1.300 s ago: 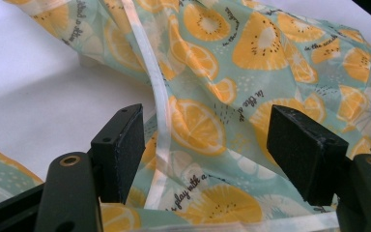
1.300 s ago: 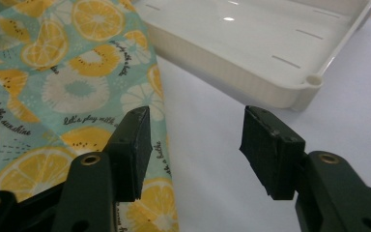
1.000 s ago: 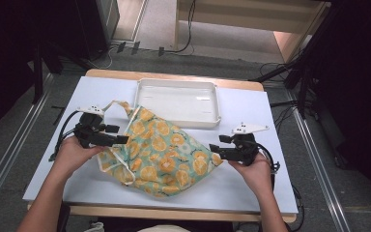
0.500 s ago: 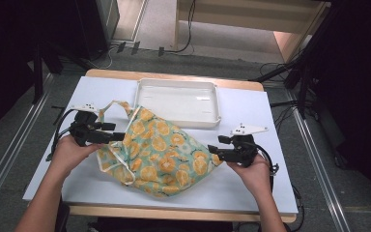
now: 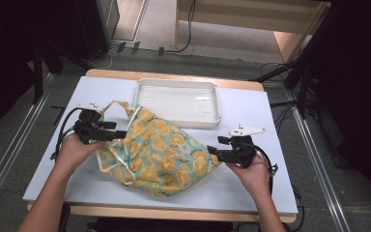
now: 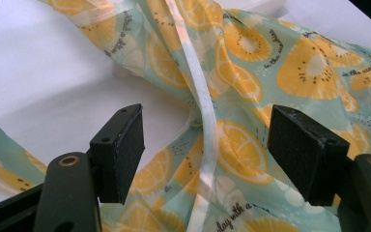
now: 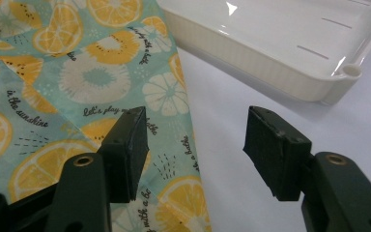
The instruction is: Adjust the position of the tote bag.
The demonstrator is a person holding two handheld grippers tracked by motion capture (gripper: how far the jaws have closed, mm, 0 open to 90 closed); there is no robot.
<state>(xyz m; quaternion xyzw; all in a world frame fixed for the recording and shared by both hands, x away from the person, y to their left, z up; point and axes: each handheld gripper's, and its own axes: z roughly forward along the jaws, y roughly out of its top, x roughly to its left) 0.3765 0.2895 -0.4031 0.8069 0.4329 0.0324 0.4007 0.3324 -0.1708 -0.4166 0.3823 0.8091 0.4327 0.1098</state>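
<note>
A crumpled cloth bag (image 5: 162, 152) printed with orange slices lies across the middle of the white desk (image 5: 251, 186), just in front of a shallow white tray (image 5: 178, 101), and a person has a tool at each end of it. The left tool (image 5: 120, 135) points in at the bag's left side, by the pale strap that loops away toward the far left; in the left gripper view its jaws stand spread with a ridge of fabric and a white trim strip (image 6: 198, 92) rising between them, and the pads do not seem to press on either. The right tool (image 5: 214, 155) sits at the bag's right edge, jaws likewise spread, one pad over the printed cloth and the other over bare desk, so the hem runs between them. To my eye this is the lining-up before a grab at both ends, perhaps to stretch or lift the bag. Next each tool would need to close squarely on its fold, the left one low enough to catch cloth rather than just the slippery trim. There is open desk to the right and front of the bag; the tray's near rim sits just behind it, so any pull is safer sideways or toward the person
</note>
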